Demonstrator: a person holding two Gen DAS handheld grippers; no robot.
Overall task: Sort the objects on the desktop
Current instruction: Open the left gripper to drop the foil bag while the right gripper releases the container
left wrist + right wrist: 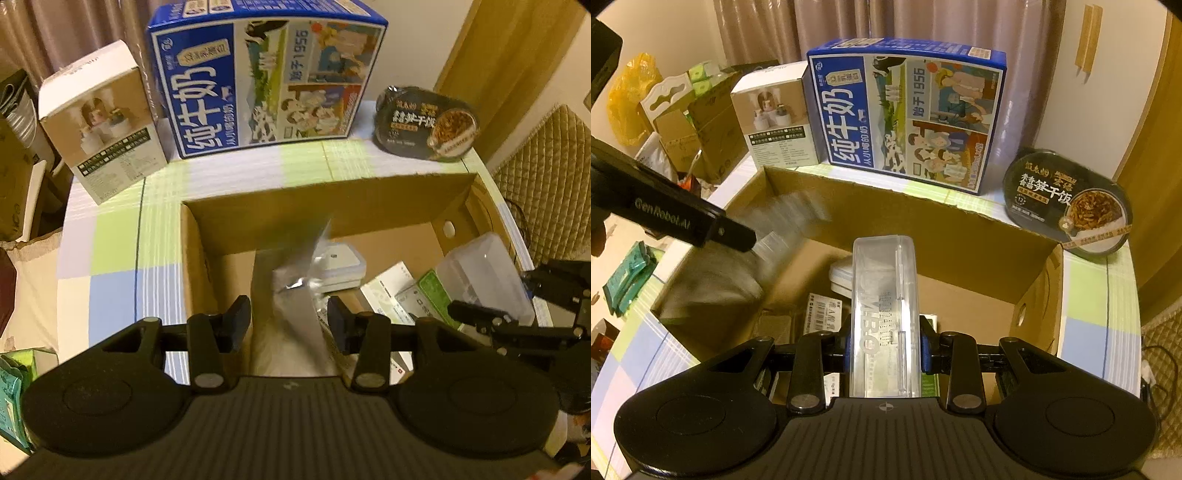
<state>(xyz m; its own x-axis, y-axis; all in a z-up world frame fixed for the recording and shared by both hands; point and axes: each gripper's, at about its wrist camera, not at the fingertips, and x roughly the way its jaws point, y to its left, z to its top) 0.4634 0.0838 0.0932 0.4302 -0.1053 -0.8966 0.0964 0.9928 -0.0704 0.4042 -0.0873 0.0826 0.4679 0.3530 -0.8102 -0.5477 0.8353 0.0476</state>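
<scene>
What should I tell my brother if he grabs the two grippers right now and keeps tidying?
Left gripper: open, over the cardboard box; a blurred clear bag lies between its fingers, seemingly just let go.
Right gripper: shut on the clear plastic case, held above the box.
Already in the box: a white square case, some small packets and the bag.
Still out on the table: blue milk carton, small white box, black rice bowl, green packets.
Next is probably lowering the clear case into the box, then deciding on the rest.
</scene>
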